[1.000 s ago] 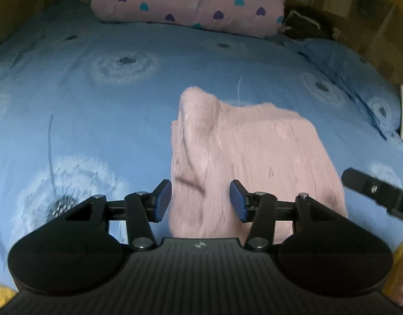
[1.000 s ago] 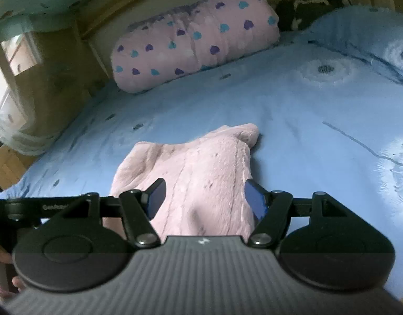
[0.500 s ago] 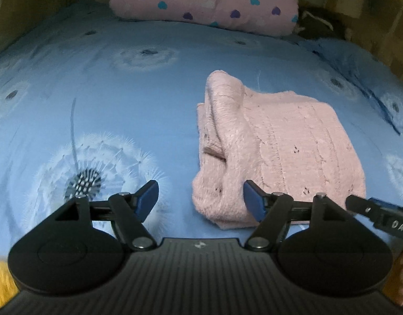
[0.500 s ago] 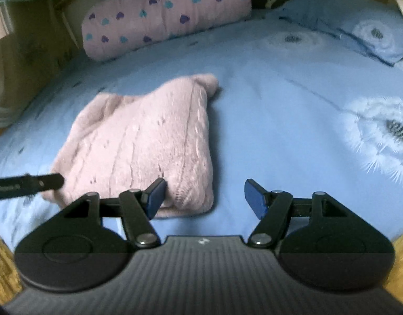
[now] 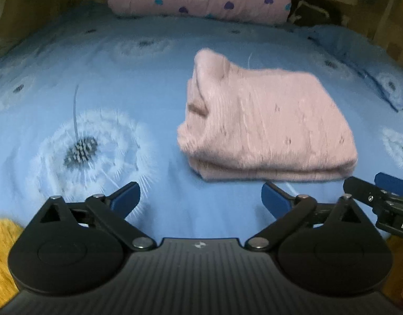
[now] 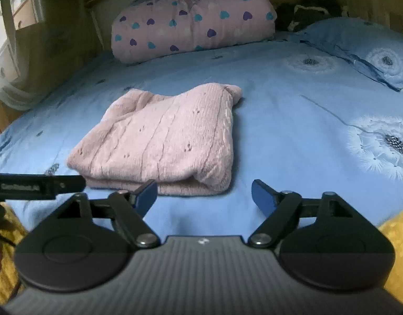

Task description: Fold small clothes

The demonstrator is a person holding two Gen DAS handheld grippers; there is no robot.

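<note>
— Both claws are standing apart from the cloth: my left gripper point(image 5: 200, 199) is opening its blue pads wide with only bedsheet between them, and my right gripper point(image 6: 204, 195) is opening too, nothing caught in it.

— Where is the garment lying?

— That pink, ribbed, knitted sweater folded into a thick rectangle point(image 5: 267, 128) is resting on the pale blue bedsheet printed with white dandelion heads point(image 5: 101, 99), just ahead of both sets of fingers. From my left claw it is sitting ahead and off to the right; from my right claw it is sitting ahead and off to the left — so it is lying between my two hands. Its long axis is running away from me toward the pink bolster pillow dotted with purple and teal hearts point(image 6: 193, 23), with the folded edge nearest me.

— Which hand is nearer?

— Judging by the right wrist view, my right claw's left finger is overlapping the near edge, so that one seems closer.

— Anything unclear?

— Layers inside the fold are hiding from me, the bunched far corner is hard to read, and the left view is blurring slightly.
</note>
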